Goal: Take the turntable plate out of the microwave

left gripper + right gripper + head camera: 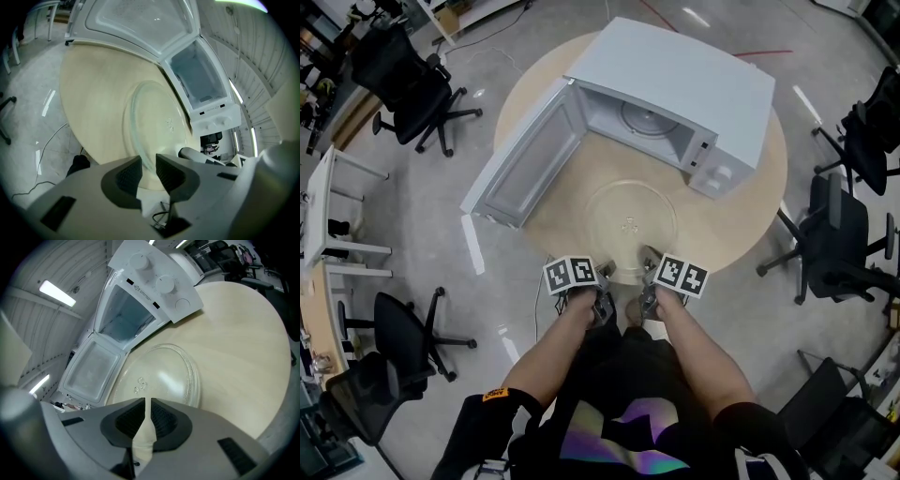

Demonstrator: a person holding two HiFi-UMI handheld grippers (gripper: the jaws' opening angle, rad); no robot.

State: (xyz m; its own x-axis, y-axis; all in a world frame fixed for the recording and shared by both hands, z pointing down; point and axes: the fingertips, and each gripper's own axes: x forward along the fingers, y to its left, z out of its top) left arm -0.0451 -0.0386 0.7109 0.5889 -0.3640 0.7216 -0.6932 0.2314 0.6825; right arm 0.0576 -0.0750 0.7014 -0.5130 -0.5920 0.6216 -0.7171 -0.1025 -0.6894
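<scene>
Head view: looking down on the turntable plate (630, 220) lying flat on the round worktop (750, 202), toward its near edge. Seeing it already clear of the microwave (694, 84), standing at the far edge with its door (525, 159) swung wide. Judging it set there for easy reach, right in front of the open cavity. Seeing the left tongs (605, 274) and right tongs (651, 261) poised side by side at the plate's near rim, with the marker cubes covering much of them. Spotting a ring shape on the cavity floor, too small to name.

Left gripper view: finding the left tongs (148, 171) spread, straddling the plate's rim without pressing on it, likely either releasing or lining up a hold. Losing the rim's nearest stretch behind them.

Right gripper view: finding the right tongs (147, 416) pressed almost together, only a thin slit showing pale worktop, no glass made out between. Losing the plate's near rim under the tongs, and struggling to trace clear glass against the pale surface.
</scene>
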